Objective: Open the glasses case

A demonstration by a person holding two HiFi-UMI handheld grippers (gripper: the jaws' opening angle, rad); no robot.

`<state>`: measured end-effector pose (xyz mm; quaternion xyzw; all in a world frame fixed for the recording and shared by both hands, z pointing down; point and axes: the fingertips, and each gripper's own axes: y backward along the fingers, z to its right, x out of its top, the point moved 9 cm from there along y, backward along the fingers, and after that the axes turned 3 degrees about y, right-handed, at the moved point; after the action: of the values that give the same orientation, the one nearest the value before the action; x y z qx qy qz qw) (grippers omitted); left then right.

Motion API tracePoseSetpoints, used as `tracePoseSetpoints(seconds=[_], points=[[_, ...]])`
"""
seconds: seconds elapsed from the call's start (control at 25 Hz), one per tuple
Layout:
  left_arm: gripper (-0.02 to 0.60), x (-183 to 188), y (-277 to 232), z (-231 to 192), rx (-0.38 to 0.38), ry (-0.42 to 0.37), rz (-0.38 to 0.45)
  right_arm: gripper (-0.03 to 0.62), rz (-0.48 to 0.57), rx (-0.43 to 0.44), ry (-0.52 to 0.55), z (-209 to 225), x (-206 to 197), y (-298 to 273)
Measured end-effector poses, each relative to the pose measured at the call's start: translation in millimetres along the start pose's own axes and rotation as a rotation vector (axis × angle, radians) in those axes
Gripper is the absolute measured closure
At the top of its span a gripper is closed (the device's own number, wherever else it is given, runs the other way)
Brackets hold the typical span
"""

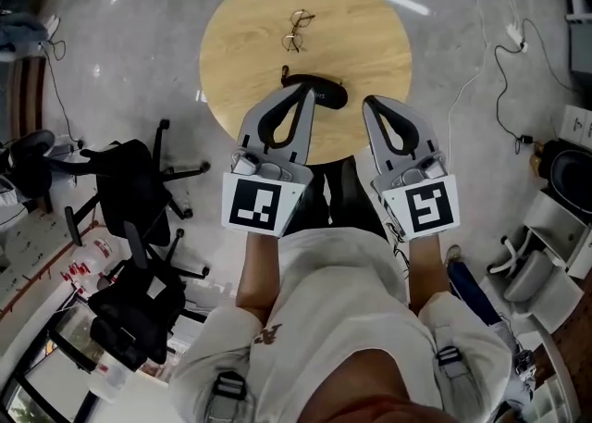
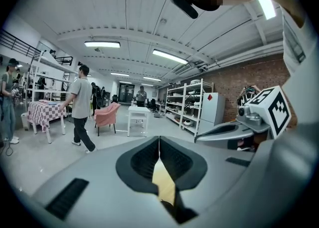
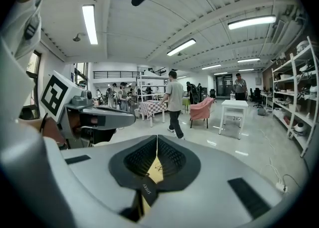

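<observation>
glasses case (image 1: 328, 93), black, oblong, flat on round wooden table (image 1: 370, 32)

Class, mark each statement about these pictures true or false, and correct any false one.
1. A pair of thin-framed glasses lies on the round wooden table. True.
2. The black glasses case lies on that table, by the grippers' tips. True.
3. The glasses sit inside the case. False: they lie on the bare tabletop, apart from it.
4. The left gripper has its jaws wide apart. False: they are together.
5. The right gripper holds nothing. True.
</observation>
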<state>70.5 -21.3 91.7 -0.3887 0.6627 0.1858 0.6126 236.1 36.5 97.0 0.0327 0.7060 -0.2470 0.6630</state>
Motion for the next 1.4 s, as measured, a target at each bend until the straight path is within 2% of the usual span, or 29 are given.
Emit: tracePoseSetpoints(seconds=[0.56, 0.96, 1.08, 1.4], points=[[0.56, -55.9, -21.4, -6.4, 0.007, 0.031, -0.074, 0.572, -0.032, -0.03, -0.065, 8.9, -45.2, -22.7], [0.561, -103.4, -27.2, -27.6, 0.009, 0.067, -0.138, 0.572, -0.051, -0.049, -0.093, 5.6, -79.5, -51.2], [0.56, -115.3, -31.0, -28.5, -0.002, 0.057, -0.153, 0.572, -0.072, -0.059, -0.1, 7.4, -88.2, -53.8], [0.56, -150.8, -36.7, -33.6, -0.018, 0.092, -0.194, 0.572, -0.128, -0.098, -0.108, 11.5, -123.4, -59.9]])
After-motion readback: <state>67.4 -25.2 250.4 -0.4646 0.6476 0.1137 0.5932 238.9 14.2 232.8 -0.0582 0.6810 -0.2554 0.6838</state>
